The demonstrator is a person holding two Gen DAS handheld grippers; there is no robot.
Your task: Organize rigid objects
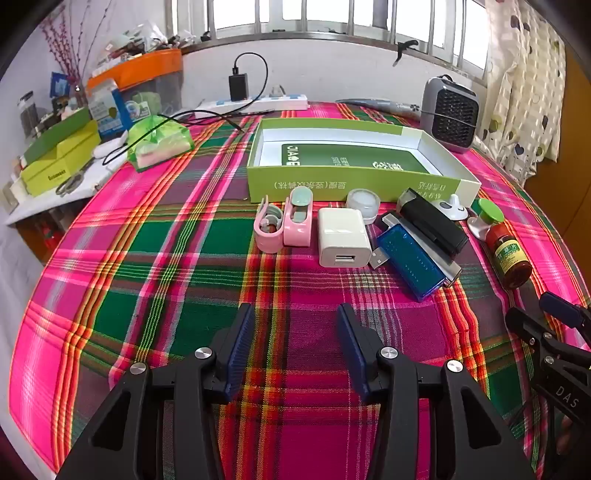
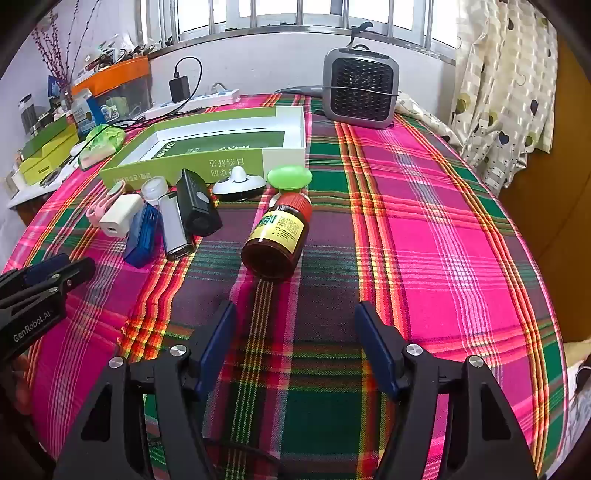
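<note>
A pink-and-green plaid tablecloth [image 1: 177,258] covers the table beneath a barred window [image 1: 332,18], spotted curtain [image 2: 509,92] at right. Both the left gripper [image 1: 295,325] and right gripper [image 2: 295,321] hang wide open and empty above the cloth. A white USB charger [image 1: 343,238], blue USB tester [image 1: 410,258] and brown pill bottle [image 2: 277,240] lie before the open green box [image 1: 354,184]. Clutter on the side shelf [image 1: 55,184] stays indistinct.

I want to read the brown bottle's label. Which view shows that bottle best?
The right wrist view: the brown bottle lies centred and close, its yellow label facing up. In the left wrist view it sits small near the right edge, label partly turned away.
</note>
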